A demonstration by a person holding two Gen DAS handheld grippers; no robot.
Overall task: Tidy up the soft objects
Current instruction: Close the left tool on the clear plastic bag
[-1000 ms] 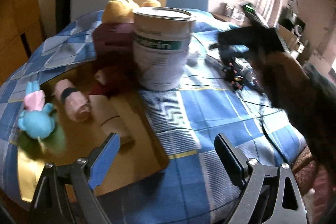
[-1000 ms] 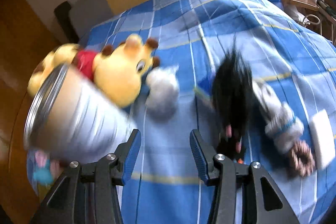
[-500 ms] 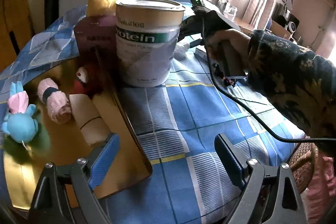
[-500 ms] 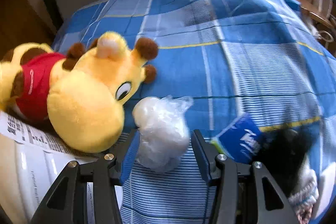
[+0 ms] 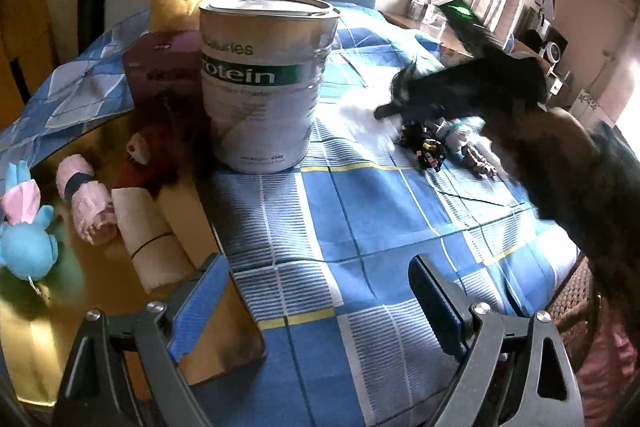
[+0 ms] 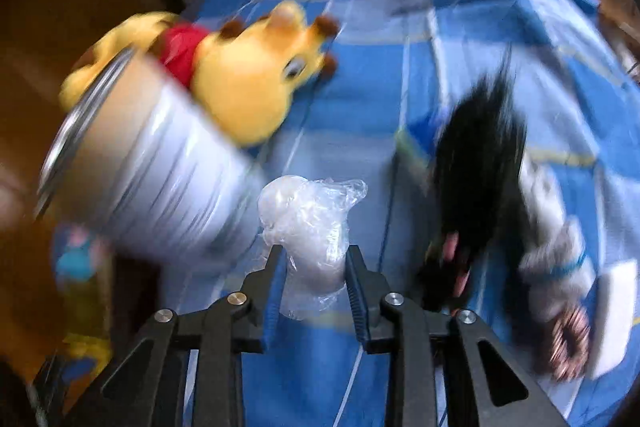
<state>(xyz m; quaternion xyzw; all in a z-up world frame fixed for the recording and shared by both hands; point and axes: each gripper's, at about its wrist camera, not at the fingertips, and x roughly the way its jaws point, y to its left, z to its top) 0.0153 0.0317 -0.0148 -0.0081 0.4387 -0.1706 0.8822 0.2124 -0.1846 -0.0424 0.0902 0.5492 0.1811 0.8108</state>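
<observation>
The white plastic-wrapped bundle (image 6: 308,227) sits pinched between the pads of the right tool (image 6: 314,287), whose jaws have just been closing on it, above the blue checked cloth (image 6: 360,131) that covers the surface. It looks light and squashy, with a crinkled film that may slip, so a hold across its thick middle, as now, seems the safest place; the loose twisted end at the top would likely pull away. The left tool (image 5: 316,303) hangs wide apart with nothing between its jaws, over the cloth's near edge.

Just beside the bundle stands one protein can (image 5: 264,83), and behind it lies one yellow plush giraffe (image 6: 248,75) in a red shirt. To the right is a black tuft of hair-like fibre (image 6: 480,155), one grey-white knitted piece (image 6: 556,227), one brown scrunchie (image 6: 572,339) and one white block (image 6: 616,311); motion blur makes these hard to name surely. On the bare wood by the can lie two rolled cloths, one pink roll (image 5: 86,203) and one beige roll (image 5: 148,235), one blue plush toy (image 5: 24,243) and one red plush (image 5: 148,163).
</observation>
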